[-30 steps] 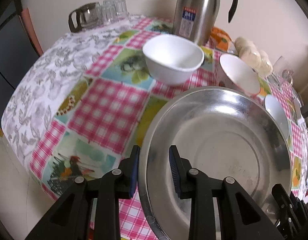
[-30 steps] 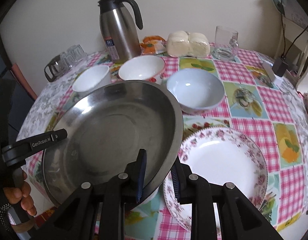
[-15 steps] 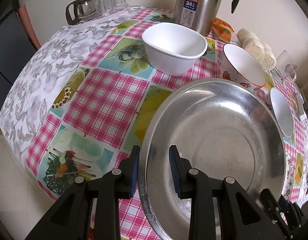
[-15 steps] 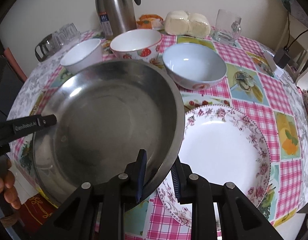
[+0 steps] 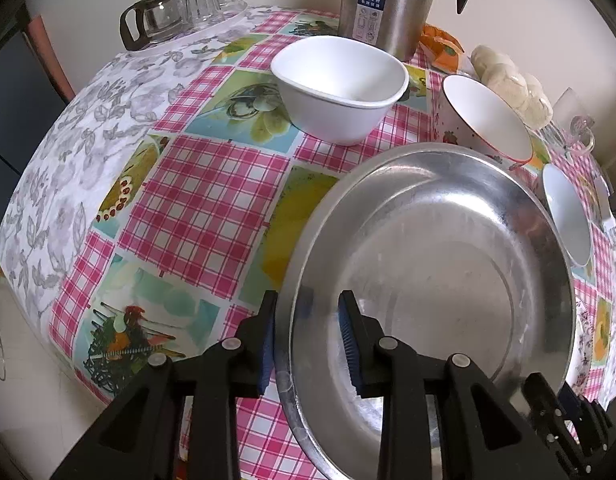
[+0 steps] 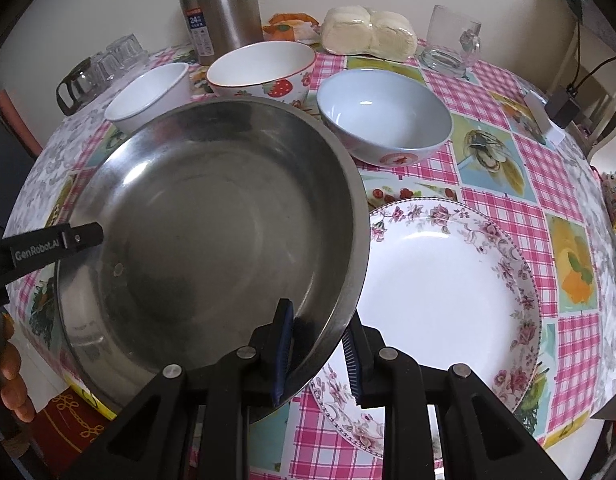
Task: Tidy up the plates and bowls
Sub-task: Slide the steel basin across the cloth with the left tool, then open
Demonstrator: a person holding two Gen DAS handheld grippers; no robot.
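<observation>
Right wrist view: steel plate (image 6: pixel 211 220), nothing in it, held over the worktop (image 6: pixel 508 152), overlapping the floral plate (image 6: pixel 448 292); right claw (image 6: pixel 318 354) and left claw (image 5: pixel 308 338) clamp its opposite rims.

Three bowls (image 6: pixel 384 116), one steel pan (image 6: pixel 211 240), one floral plate (image 6: pixel 448 292), one flask (image 6: pixel 219 4), one glass mug (image 6: pixel 452 40)
</observation>
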